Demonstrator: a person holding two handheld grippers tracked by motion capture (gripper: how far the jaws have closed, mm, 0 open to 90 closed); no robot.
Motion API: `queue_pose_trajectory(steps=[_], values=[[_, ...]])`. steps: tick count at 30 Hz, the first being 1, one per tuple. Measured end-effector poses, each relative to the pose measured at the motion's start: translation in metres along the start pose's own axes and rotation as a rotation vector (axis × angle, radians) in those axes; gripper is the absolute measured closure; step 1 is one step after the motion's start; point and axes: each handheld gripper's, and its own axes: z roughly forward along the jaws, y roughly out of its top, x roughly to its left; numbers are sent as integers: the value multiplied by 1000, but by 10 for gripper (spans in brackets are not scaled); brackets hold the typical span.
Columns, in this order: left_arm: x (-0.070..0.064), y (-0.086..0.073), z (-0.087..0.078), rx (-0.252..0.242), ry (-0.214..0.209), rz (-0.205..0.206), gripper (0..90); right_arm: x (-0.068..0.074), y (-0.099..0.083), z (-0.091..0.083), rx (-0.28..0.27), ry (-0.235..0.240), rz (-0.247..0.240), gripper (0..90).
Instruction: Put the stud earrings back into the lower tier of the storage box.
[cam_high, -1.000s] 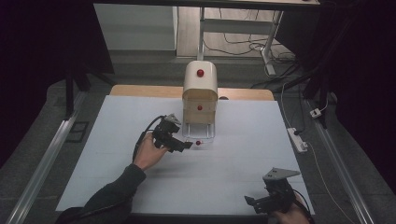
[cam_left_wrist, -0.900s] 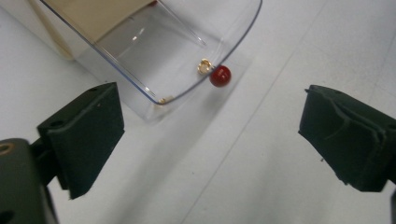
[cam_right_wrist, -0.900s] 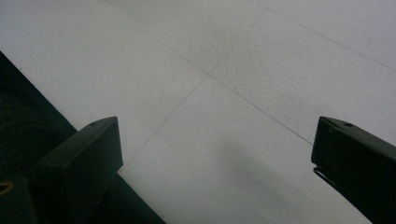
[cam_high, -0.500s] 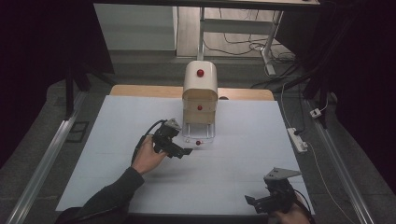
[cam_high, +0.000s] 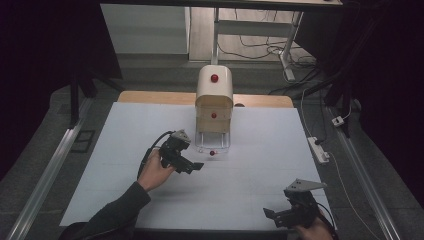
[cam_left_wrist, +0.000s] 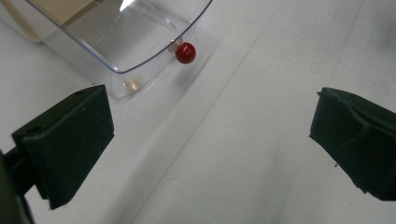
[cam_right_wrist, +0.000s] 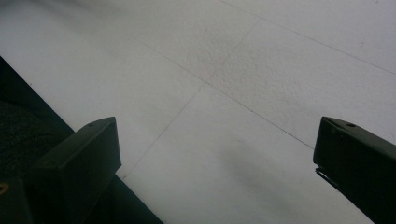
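A small cream cabinet (cam_high: 215, 97) with red knobs stands at the back middle of the white table (cam_high: 260, 165). Its clear bottom drawer (cam_high: 212, 142) is pulled out, with a red knob (cam_high: 212, 153) on its front. My left gripper (cam_high: 195, 166) hovers just left of and nearer than that knob, open and holding nothing. In the left gripper view the clear drawer (cam_left_wrist: 126, 42) and its red knob (cam_left_wrist: 185, 52) lie ahead at upper left, beyond the wide-apart jaws of the left gripper (cam_left_wrist: 210, 135). My right gripper (cam_high: 274, 216) is open over the table's near right edge, and the right gripper (cam_right_wrist: 215, 154) has only bare table between its jaws.
A wooden board (cam_high: 150, 96) runs along the table's far edge behind the cabinet. A white power strip (cam_high: 318, 149) lies on the floor to the right. Metal rails (cam_high: 45, 175) flank the table. The near table edge (cam_right_wrist: 70, 135) falls to dark floor by the right gripper.
My left gripper has drawn back from the drawer's knob towards the near side, still open. The drawer stays pulled out. The right gripper has not moved.
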Motion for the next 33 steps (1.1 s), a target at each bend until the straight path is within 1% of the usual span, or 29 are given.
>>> queue_pose_trajectory(steps=[3, 10, 15, 22, 26, 33], values=[[0, -3, -4, 3, -8, -2, 0, -1, 0, 0, -6, 2, 5, 1], [-1, -14, -15, 3, -2, -8, 0, -1, -1, -1, -11, 0, 3, 0], [-3, -22, -24, -19, -10, -24, 0, 0, -1, -2, -13, -6, -1, 0], [-6, -29, -36, -52, -40, -36, 0, 0, 0, -1, -12, 0, 1, 0], [-9, -36, -41, -60, -54, -46, 0, 1, 0, -1, -12, 0, 1, 0], [-13, -47, -52, -66, -62, -51, 0, 1, 0, -1, -11, 1, 0, 0]])
